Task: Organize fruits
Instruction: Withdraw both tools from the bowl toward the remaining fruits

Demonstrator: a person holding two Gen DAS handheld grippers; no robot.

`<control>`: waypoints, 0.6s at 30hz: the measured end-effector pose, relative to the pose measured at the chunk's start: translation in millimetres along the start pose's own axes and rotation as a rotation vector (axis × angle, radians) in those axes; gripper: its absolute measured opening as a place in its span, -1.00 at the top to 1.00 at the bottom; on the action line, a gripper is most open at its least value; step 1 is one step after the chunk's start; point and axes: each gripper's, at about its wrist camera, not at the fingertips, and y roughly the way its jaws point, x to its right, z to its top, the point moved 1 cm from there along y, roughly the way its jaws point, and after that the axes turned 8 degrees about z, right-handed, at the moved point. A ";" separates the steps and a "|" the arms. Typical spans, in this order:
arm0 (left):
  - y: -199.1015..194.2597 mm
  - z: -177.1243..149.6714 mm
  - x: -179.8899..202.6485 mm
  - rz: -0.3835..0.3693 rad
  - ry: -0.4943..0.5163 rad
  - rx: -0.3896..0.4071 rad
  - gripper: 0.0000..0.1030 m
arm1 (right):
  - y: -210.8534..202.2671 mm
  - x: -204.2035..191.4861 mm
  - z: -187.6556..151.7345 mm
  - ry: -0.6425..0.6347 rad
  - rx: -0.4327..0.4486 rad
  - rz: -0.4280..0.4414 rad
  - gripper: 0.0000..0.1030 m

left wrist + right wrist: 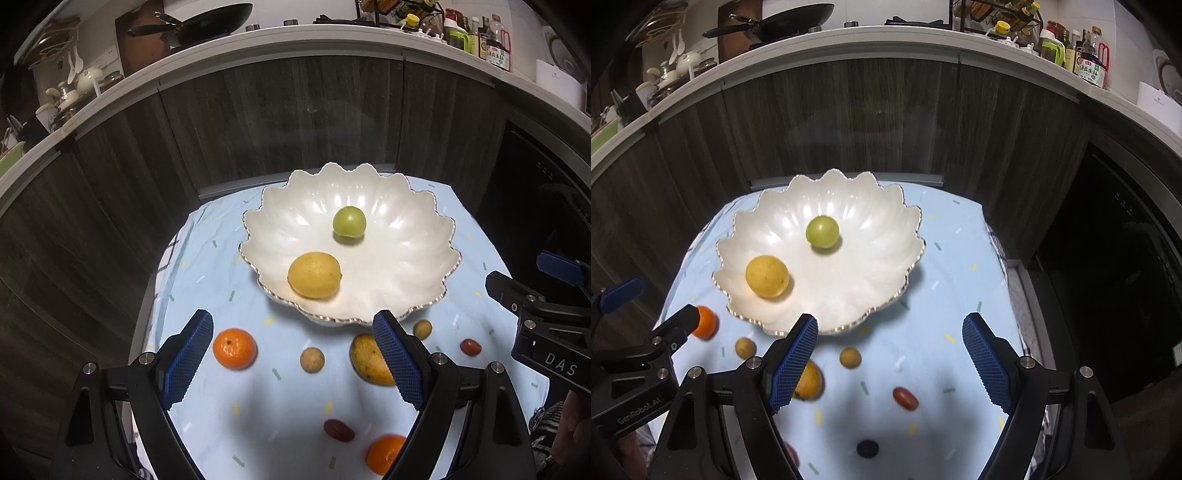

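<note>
Two grippers hang above a desk (207, 258) draped in a pale blue cloth, and we order its contents from largest to smallest. Largest is the white scalloped bowl (406, 236) at the far middle of the desk. The left gripper (293, 360) has its blue pads spread wide with nothing between them; the right gripper (890, 360) is likewise spread and empty. Inside the bowl we see a yellow lemon (314, 275) near the front left rim and, well apart from it toward the centre, a green round fruit (349, 221). In front of the bowl on the cloth lies a mango (367, 360), partly hidden behind the left gripper's right pad. To its left we find an orange tangerine (234, 349), and a second tangerine (384, 458) sits at the near edge. Smaller still are two tan round fruits, one (312, 360) between tangerine and mango, the other (422, 329) just below the bowl's rim. Smallest are two red oval fruits (470, 347) (338, 430) and one dark fruit (867, 448).
</note>
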 end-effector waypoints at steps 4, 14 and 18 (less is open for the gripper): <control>-8.2 -10.8 3.3 0.008 -0.006 0.004 -0.72 | -4.1 1.2 -12.0 -0.010 -0.009 0.008 -0.58; -20.1 -42.8 14.8 0.017 -0.013 -0.017 -0.71 | -10.3 2.9 -42.1 -0.060 -0.027 0.033 -0.58; -22.3 -53.3 20.4 0.013 -0.008 -0.030 -0.71 | -11.7 5.3 -52.6 -0.074 -0.036 0.044 -0.58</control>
